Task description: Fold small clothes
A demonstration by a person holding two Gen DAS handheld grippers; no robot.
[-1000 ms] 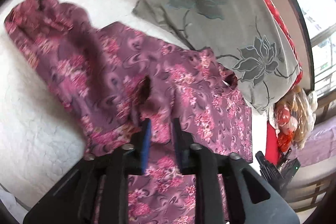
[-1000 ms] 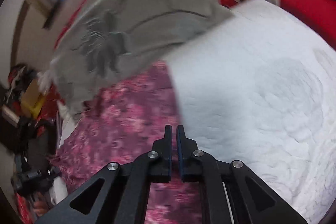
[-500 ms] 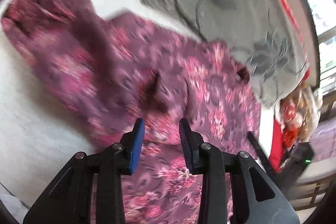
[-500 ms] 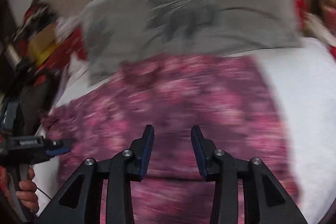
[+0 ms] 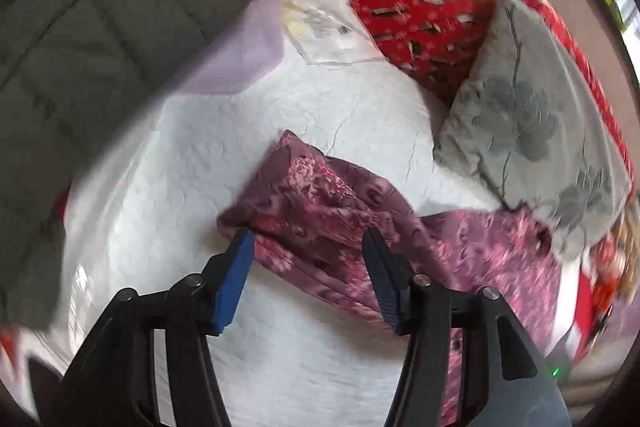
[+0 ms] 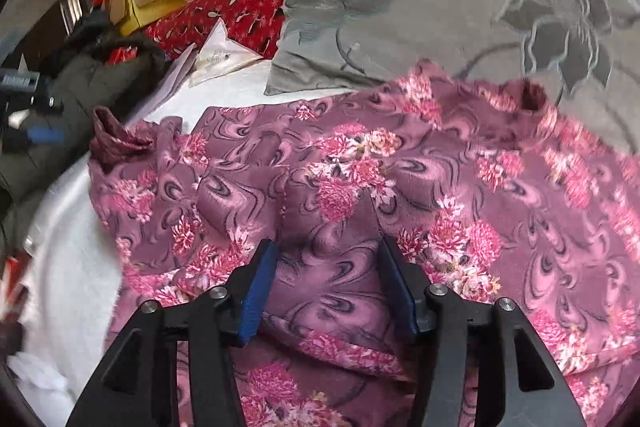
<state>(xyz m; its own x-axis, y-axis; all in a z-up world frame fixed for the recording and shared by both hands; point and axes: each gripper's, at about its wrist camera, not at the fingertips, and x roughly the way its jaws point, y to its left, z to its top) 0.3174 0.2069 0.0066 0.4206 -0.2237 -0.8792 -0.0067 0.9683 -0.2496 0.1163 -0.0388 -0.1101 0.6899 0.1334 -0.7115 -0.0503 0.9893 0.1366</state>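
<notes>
The left claw (image 5: 306, 267) has two matte black plastic arms that widen toward the camera, each with triangular cut-outs and round silver screw heads at the joints. Its fingers (image 5: 232, 283) carry flat bright blue pads. The right claw (image 6: 326, 277) is built alike: black arms, silver screws, and finely ribbed blue pads (image 6: 258, 297) on the inner faces.
</notes>
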